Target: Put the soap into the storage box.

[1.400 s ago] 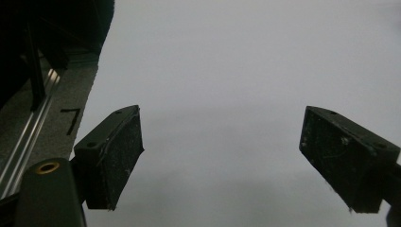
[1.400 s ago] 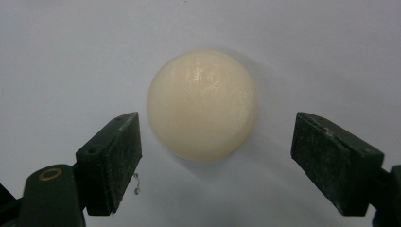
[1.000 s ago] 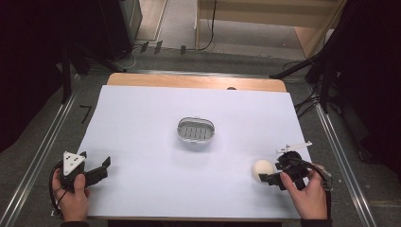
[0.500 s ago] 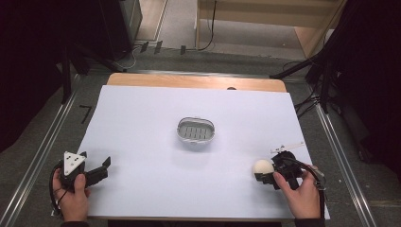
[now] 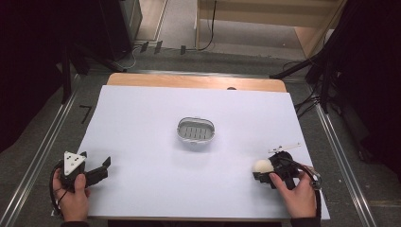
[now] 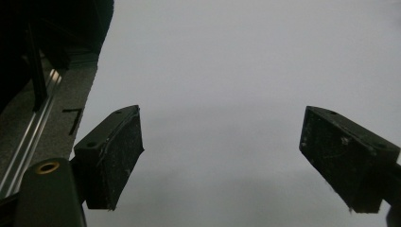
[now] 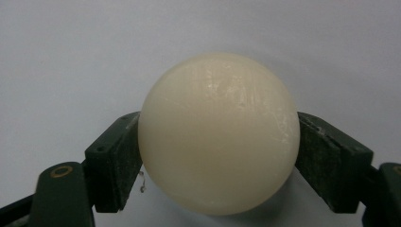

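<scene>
Here the underside of the cream ball (image 7: 219, 135) is cut off from sight in the right gripper view by its own bulk, so whether it rests on the sheet or sits just above it cannot be told. In the high view the right claw (image 5: 265, 171) is partly covered by the right hand (image 5: 297, 195), and its jaws are too small to read there. The dark areas on both sides of the room give no detail.

The tabletop (image 5: 198, 81) is a wooden board, showing as a tan strip at the far edge, covered by a large white sheet (image 5: 142, 118). Grey floor and metal rails run along both sides; cables lie on the floor beyond the far edge. A small oval metal dish (image 5: 196, 130) with a slotted base sits near the sheet's centre, well apart from both claws.

The ball is at the near right of the sheet, between the right claw's two jaws; both pads press its sides, so the claw is clenched on it.

The left claw (image 6: 222, 156) is at the near left corner, jaws spread wide over bare sheet, held by the left hand (image 5: 72, 198).
</scene>
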`<state>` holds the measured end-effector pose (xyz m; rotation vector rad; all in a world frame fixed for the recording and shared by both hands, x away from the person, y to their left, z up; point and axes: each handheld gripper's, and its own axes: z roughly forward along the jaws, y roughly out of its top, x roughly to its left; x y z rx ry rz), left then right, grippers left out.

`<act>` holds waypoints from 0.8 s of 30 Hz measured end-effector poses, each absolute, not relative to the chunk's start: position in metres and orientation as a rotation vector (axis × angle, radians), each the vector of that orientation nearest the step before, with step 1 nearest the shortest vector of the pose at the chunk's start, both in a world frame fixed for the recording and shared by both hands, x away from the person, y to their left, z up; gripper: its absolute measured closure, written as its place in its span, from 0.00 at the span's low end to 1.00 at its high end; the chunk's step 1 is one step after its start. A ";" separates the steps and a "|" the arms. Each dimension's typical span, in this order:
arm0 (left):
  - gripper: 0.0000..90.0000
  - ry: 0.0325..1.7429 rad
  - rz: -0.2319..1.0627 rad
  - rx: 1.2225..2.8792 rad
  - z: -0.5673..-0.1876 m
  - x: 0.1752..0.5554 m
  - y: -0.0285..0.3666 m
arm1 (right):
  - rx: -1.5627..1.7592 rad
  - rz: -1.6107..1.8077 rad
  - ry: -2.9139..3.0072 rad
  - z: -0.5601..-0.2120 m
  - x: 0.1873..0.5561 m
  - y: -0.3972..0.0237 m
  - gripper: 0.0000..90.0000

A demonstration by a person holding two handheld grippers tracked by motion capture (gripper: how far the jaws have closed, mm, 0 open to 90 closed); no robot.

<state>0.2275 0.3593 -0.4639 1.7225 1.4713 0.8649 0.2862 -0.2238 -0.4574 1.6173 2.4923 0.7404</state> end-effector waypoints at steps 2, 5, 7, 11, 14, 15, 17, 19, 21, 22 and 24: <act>0.17 1.470 0.864 1.722 -0.464 0.227 0.359 | 1.614 0.730 2.484 -0.458 0.286 -0.221 0.24; 0.17 1.469 0.864 1.721 -0.464 0.227 0.360 | 1.610 0.728 2.486 -0.459 0.285 -0.220 0.25; 0.17 1.469 0.863 1.718 -0.464 0.227 0.360 | 1.616 0.725 2.479 -0.459 0.285 -0.220 0.26; 0.17 1.470 0.864 1.719 -0.464 0.227 0.359 | 1.605 0.723 2.477 -0.459 0.284 -0.220 0.27; 0.17 1.470 0.865 1.722 -0.464 0.227 0.359 | 1.599 0.724 2.479 -0.459 0.284 -0.220 0.27; 0.17 1.470 0.865 1.721 -0.464 0.227 0.359 | 1.596 0.728 2.479 -0.460 0.284 -0.221 0.27; 0.17 1.471 0.865 1.720 -0.464 0.227 0.359 | 1.593 0.729 2.479 -0.460 0.284 -0.221 0.27; 0.17 1.470 0.865 1.720 -0.464 0.227 0.359 | 1.592 0.726 2.479 -0.460 0.284 -0.220 0.27; 0.17 1.470 0.864 1.720 -0.464 0.227 0.359 | 1.594 0.727 2.478 -0.459 0.284 -0.220 0.27; 0.17 1.469 0.863 1.719 -0.464 0.227 0.360 | 1.606 0.731 2.476 -0.459 0.284 -0.221 0.27; 0.17 1.470 0.863 1.719 -0.464 0.227 0.360 | 1.607 0.729 2.478 -0.459 0.284 -0.221 0.27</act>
